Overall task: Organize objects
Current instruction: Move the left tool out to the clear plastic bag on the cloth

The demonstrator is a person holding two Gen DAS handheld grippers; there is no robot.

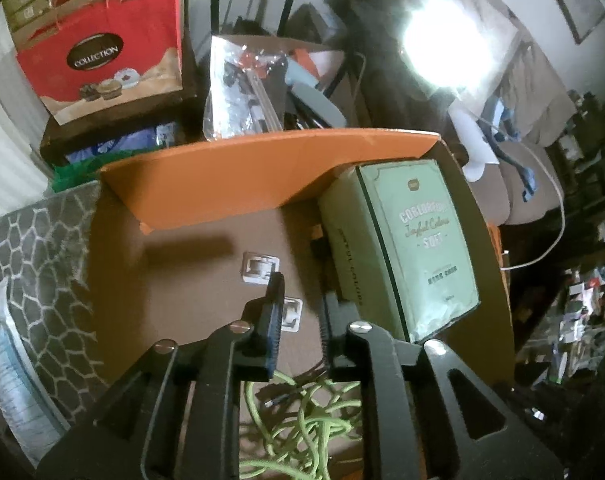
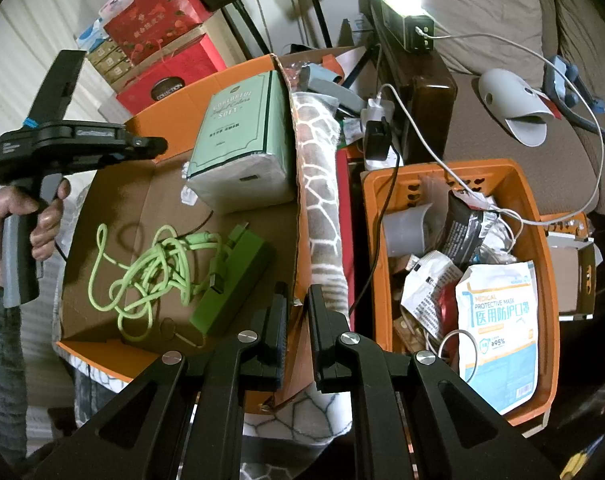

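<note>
Green cable [image 2: 150, 276] in cardboard box [image 2: 102, 208], below left tool [image 1: 300, 300], both tools [image 2: 296, 300] agape, empty.

1. One cardboard box [image 2: 154, 196].
2. One green tissue pack [image 2: 238, 136].
3. One green cable [image 2: 150, 268].
4. One green charger block [image 2: 234, 284].
5. Two white adhesive hooks [image 1: 258, 267].
6. One orange basket [image 2: 542, 280].
7. One mask packet [image 2: 498, 320].

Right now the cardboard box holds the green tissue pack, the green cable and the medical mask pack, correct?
Not quite. The medical mask pack lies in the orange basket to the right, not in the cardboard box; the right wrist view shows it. The green tissue pack and the green cable are in the box, as you said.
</note>
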